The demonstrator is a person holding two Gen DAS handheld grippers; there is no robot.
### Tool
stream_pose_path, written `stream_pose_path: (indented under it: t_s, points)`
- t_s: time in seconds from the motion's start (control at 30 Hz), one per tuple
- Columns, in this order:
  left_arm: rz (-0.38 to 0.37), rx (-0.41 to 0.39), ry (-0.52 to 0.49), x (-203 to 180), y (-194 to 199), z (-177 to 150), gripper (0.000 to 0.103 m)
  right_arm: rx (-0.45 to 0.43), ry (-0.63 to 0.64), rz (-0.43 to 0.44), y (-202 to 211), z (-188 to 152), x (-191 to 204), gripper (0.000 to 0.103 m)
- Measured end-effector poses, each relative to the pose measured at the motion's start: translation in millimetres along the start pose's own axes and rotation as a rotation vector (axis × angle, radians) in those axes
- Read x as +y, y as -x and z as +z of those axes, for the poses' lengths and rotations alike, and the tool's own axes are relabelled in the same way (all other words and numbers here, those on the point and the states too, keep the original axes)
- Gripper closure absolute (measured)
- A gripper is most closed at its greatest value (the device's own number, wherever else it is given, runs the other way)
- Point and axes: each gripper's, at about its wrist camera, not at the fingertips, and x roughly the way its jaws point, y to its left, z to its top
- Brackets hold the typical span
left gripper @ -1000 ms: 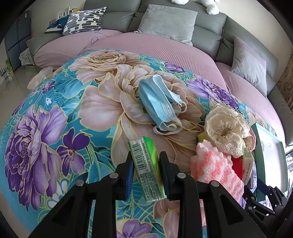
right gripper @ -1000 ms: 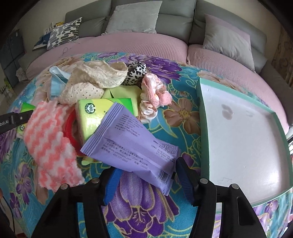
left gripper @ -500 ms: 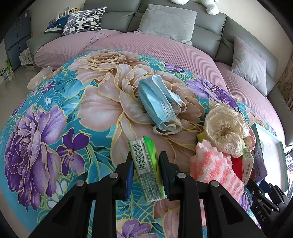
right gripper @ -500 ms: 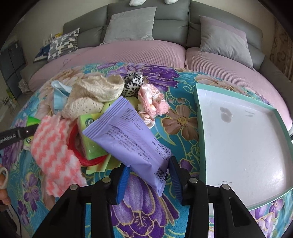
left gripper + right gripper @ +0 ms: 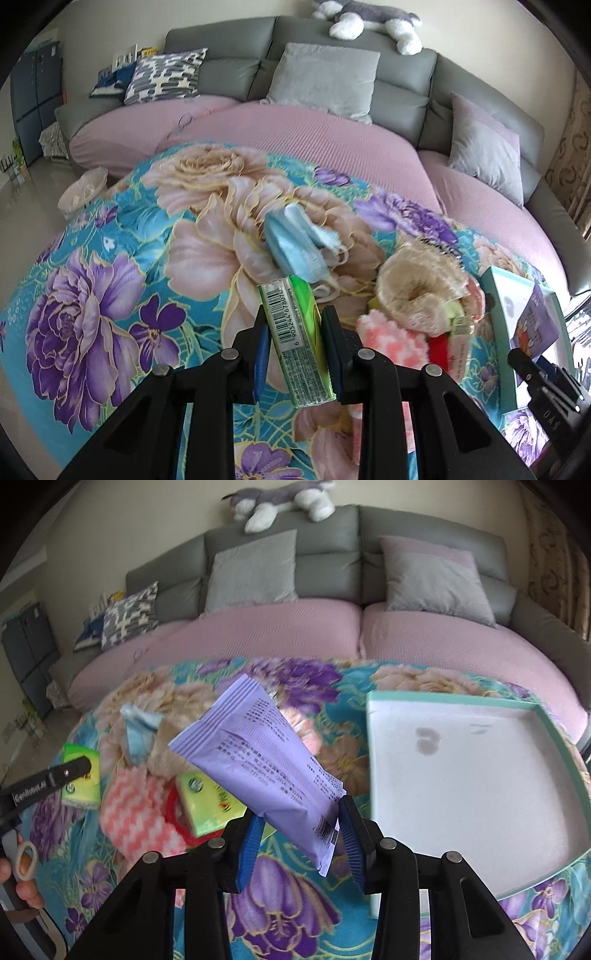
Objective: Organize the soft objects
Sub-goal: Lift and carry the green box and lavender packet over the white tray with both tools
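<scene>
Fingers of both grippers are clamping packets: I am holding the green tissue pack (image 5: 295, 343) in the left gripper (image 5: 295, 354) and the purple packet (image 5: 266, 764) in the right gripper (image 5: 301, 834), clear of the floral cloth (image 5: 110, 295), beside the tray's (image 5: 373, 775) left edge for placement.

Support surface: desk (image 5: 110, 280) covered in a floral cloth, turquoise ground with purple and beige blooms.

Left wrist view: blue face mask (image 5: 295, 245) lies at frame centre on a beige bloom. Cream lace piece (image 5: 417, 291) right of centre, on top of a heap with a pink-and-white fuzzy cloth (image 5: 395, 338) at its lower edge.

Right wrist view: white tray with a teal rim (image 5: 371, 760) sits at right. Green tissue pack (image 5: 207, 799) and red ring (image 5: 173, 812) lie left of centre.
</scene>
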Motion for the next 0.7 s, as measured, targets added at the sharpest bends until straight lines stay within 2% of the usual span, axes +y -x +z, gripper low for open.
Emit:
stream_pose_path:
  t_s: [0.27,0.7]
  points:
    - [-0.048,-0.021,-0.075,-34.2,9.4,4.3,0.075,-0.052,-0.087,-0.094,17.9,5.5,-49.4,0.06]
    - [-0.145,-0.011,-0.293,-135.1,16.2,12.2,0.075,-0.067,-0.265,-0.249,29.7,-1.1,-142.5,0.06]
